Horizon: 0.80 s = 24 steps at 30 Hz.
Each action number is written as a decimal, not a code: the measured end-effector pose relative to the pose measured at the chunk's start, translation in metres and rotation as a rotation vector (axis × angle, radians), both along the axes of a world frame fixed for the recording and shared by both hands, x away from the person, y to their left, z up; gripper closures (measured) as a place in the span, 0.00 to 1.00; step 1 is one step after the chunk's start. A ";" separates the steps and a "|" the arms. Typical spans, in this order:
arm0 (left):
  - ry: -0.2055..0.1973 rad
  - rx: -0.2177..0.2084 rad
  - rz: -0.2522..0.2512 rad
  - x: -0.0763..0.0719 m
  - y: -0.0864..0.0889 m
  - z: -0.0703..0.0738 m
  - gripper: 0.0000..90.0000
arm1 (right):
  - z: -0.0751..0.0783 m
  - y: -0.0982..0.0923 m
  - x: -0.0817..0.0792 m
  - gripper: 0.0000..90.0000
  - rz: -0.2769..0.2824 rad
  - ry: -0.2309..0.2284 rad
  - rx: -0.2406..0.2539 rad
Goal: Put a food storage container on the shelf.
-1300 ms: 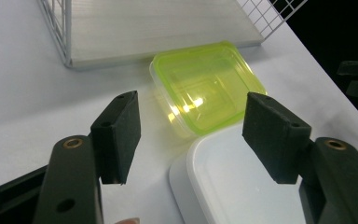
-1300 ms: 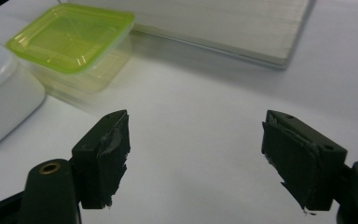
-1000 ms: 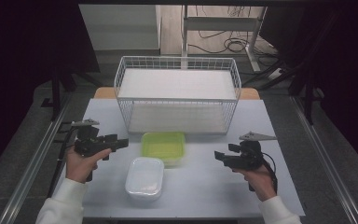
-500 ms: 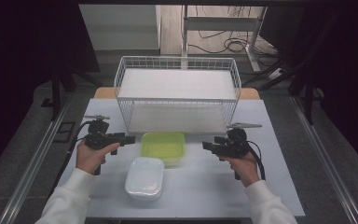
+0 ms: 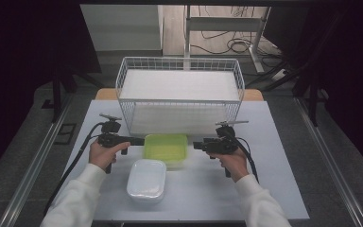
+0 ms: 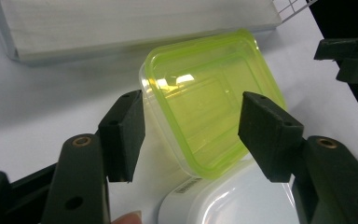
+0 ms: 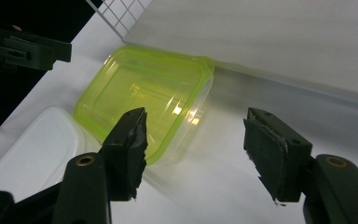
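Note:
A clear container with a lime-green lid (image 5: 165, 149) sits mid-table in front of the wire basket. A white lidded container (image 5: 146, 179) lies just in front of it, touching or nearly so. My left gripper (image 5: 139, 141) points level at the green lid's left edge, open; its jaws have just been closing, with no thing gripped (image 6: 196, 135). From the right, my right gripper (image 5: 196, 145) points at the container's right side, open too (image 7: 200, 151), jaws also just closing on nothing. The green container (image 6: 205, 98) (image 7: 144, 102) lies just beyond both sets of pads.
A white wire basket (image 5: 123, 85) with a white liner stands at the back of the table, close behind the green container. The white container (image 6: 223, 200) (image 7: 32, 149) lies low in both gripper views. Bare tabletop (image 5: 283, 156) spreads to either side.
Both hands have moved inward from the table's sides toward the green container, the left one also sinking. Both pairs of jaws stand narrower than before.

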<state>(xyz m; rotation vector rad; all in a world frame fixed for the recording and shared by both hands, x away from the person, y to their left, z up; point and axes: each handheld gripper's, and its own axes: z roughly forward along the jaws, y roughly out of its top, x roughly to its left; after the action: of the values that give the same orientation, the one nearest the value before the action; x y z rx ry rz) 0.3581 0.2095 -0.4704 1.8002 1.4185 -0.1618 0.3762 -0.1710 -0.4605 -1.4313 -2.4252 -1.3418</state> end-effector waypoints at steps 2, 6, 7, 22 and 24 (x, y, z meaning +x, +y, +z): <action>0.029 -0.018 -0.006 0.002 0.001 -0.004 0.46 | -0.005 0.004 0.003 0.45 0.002 0.041 0.014; 0.047 -0.031 0.003 0.004 0.002 -0.010 0.48 | -0.016 0.009 0.010 0.48 -0.008 0.099 0.043; 0.051 -0.036 0.006 0.004 0.002 -0.011 0.48 | -0.017 0.010 0.012 0.49 -0.013 0.109 0.046; 0.093 -0.093 0.002 0.012 0.002 -0.030 0.54 | -0.038 0.025 0.024 0.56 -0.019 0.187 0.081; 0.104 -0.112 0.006 0.013 0.002 -0.034 0.54 | -0.041 0.026 0.025 0.58 -0.019 0.193 0.087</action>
<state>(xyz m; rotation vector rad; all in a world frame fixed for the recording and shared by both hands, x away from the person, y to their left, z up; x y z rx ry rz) 0.3714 0.2118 -0.5045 1.7166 1.4575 -0.3294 0.4016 -0.1446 -0.5017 -1.4899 -2.2112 -1.2320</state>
